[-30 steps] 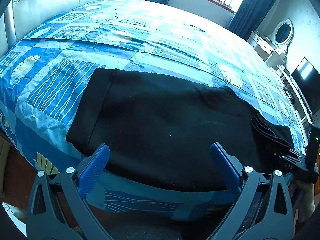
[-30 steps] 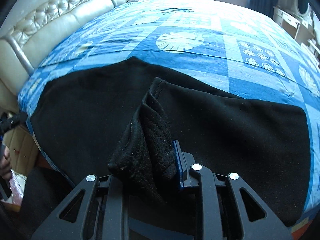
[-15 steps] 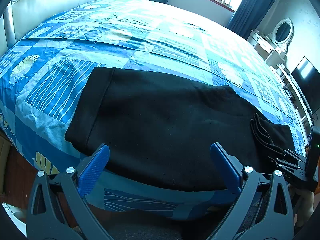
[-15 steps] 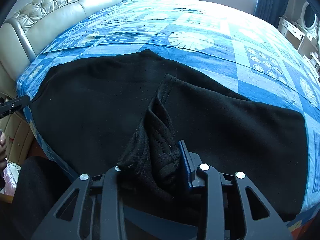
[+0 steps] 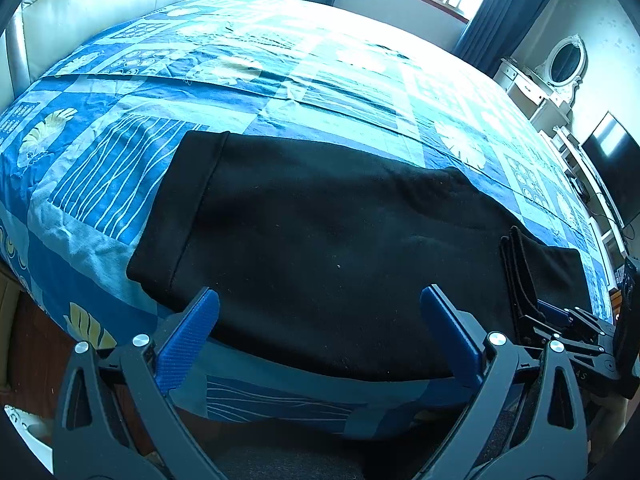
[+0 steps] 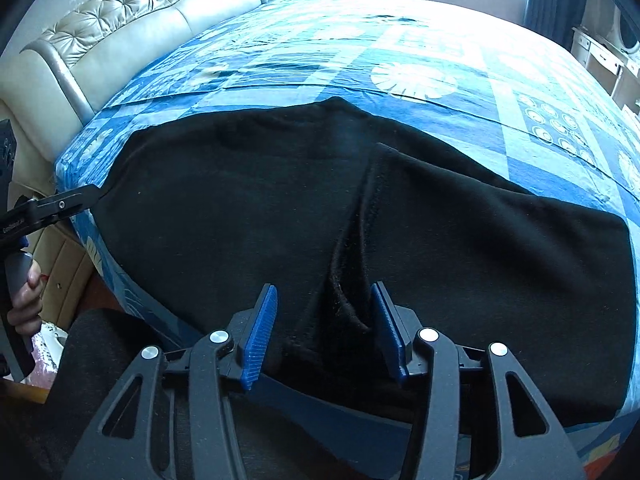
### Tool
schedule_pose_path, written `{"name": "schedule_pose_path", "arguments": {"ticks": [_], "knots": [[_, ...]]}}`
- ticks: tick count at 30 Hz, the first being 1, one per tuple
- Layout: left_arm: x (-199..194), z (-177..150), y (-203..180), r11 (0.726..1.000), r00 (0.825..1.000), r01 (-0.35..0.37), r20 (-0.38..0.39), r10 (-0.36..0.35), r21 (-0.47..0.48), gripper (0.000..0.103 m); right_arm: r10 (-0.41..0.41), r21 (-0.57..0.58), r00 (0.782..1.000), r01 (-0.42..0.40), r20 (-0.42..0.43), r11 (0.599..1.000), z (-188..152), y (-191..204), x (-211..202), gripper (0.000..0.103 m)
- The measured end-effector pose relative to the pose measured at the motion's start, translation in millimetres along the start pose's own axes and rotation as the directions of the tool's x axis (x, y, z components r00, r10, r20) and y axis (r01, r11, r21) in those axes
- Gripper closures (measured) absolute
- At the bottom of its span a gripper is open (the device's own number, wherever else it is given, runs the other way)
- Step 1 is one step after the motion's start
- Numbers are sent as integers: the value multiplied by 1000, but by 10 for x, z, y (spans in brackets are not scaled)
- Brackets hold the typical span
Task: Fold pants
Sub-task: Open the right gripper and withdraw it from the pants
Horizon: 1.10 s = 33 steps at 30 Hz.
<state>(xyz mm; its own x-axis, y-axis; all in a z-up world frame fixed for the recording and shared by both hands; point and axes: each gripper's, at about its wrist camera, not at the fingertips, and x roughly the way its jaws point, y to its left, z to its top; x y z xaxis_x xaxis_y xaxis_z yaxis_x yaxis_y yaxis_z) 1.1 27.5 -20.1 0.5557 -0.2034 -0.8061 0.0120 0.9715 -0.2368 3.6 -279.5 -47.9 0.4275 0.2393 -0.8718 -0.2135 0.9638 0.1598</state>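
Observation:
The black pants (image 5: 320,232) lie flat across the near edge of the bed, waistband to the left in the left wrist view. My left gripper (image 5: 320,312) is open and empty, just above the pants' near edge. In the right wrist view the pants (image 6: 240,200) show a raised fold ridge (image 6: 360,248) that runs toward me. My right gripper (image 6: 326,320) is open, its blue pads on either side of the end of that ridge. The right gripper also shows in the left wrist view (image 5: 560,320), at the right end of the pants.
The bed has a blue patterned sheet (image 5: 280,80) with a cream padded headboard (image 6: 140,24) on the left. A dresser with an oval mirror (image 5: 564,60) and a dark screen (image 5: 612,168) stand at the right. The left gripper's finger (image 6: 60,204) shows at the left edge.
My right gripper has opened and let go of the bunched pants fabric, which has dropped onto the bed as a low ridge. My left gripper has stayed open and barely moved.

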Motion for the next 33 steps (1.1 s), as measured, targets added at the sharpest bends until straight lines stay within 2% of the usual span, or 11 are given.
{"name": "schedule_pose_path", "arguments": {"ticks": [6, 12, 20, 26, 30, 33], "knots": [[7, -20, -2, 1000, 1000, 0, -5, 0, -1, 2, 41, -13, 999, -41, -15, 999, -11, 134, 23, 48], [19, -16, 6, 1000, 1000, 1, -7, -1, -1, 2, 11, -48, 1000, -11, -10, 999, -52, 254, 63, 40], [32, -12, 20, 1000, 1000, 1, -14, -1, -2, 2, -2, -108, 1000, 3, 10, 994, -41, 439, -11, 40], [47, -10, 30, 1000, 1000, 1, -19, -1, -3, 2, 85, -115, 996, -83, 10, 990, 16, 538, -89, 39], [57, -8, 44, 1000, 1000, 3, -25, -3, -8, 2, 86, -106, 995, -81, 41, 991, 85, 411, -236, 39], [52, -7, 52, 1000, 1000, 9, -27, -10, -13, 3, 99, -35, 992, -96, 73, 995, 160, 49, -426, 38]]}}
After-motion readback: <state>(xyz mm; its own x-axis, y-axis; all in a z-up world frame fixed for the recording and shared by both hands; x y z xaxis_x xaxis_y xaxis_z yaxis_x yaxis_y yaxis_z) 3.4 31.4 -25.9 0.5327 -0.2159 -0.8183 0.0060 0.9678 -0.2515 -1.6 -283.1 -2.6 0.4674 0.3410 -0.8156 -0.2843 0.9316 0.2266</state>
